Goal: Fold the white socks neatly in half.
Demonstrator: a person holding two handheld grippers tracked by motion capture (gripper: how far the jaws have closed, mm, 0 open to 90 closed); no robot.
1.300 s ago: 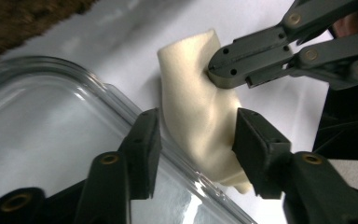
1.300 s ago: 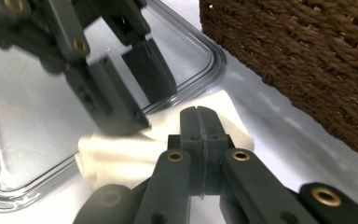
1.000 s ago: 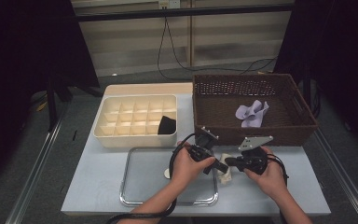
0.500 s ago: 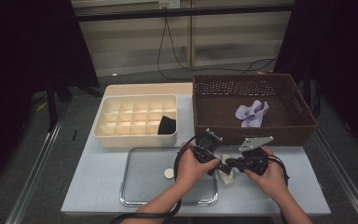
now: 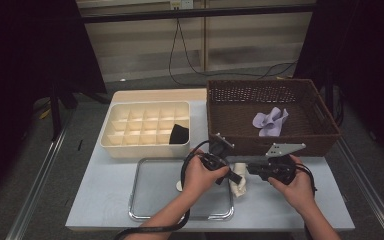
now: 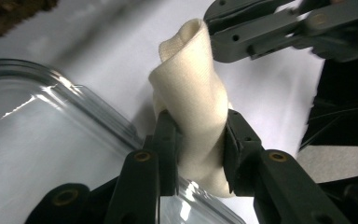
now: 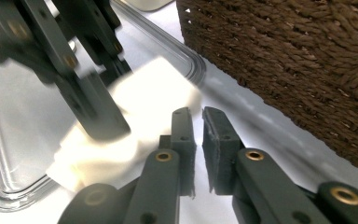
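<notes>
On the white table [image 5: 105, 200], one brown wicker basket [image 5: 325, 135], one cream compartment box [image 5: 130, 142] and one clear rectangular tray [image 5: 150, 200]. Two forearms reach in from below, grippers facing each other. Left gripper [image 6: 198, 140] jaws, just closing, clamp the one cream rolled cloth [image 6: 191, 93] at the tray's right edge; right gripper [image 7: 198, 140] jaws just parted slightly, nothing between them.

Soft cream cloth [image 6: 193, 107], glossy metal tray [image 5: 150, 200], woven basket [image 5: 325, 137]

Tray [image 5: 150, 200] at table's [image 5: 100, 200] six o'clock; compartment box [image 5: 145, 131] at ten, basket [image 5: 272, 117] at two (cloth [image 5: 270, 121] inside).
</notes>
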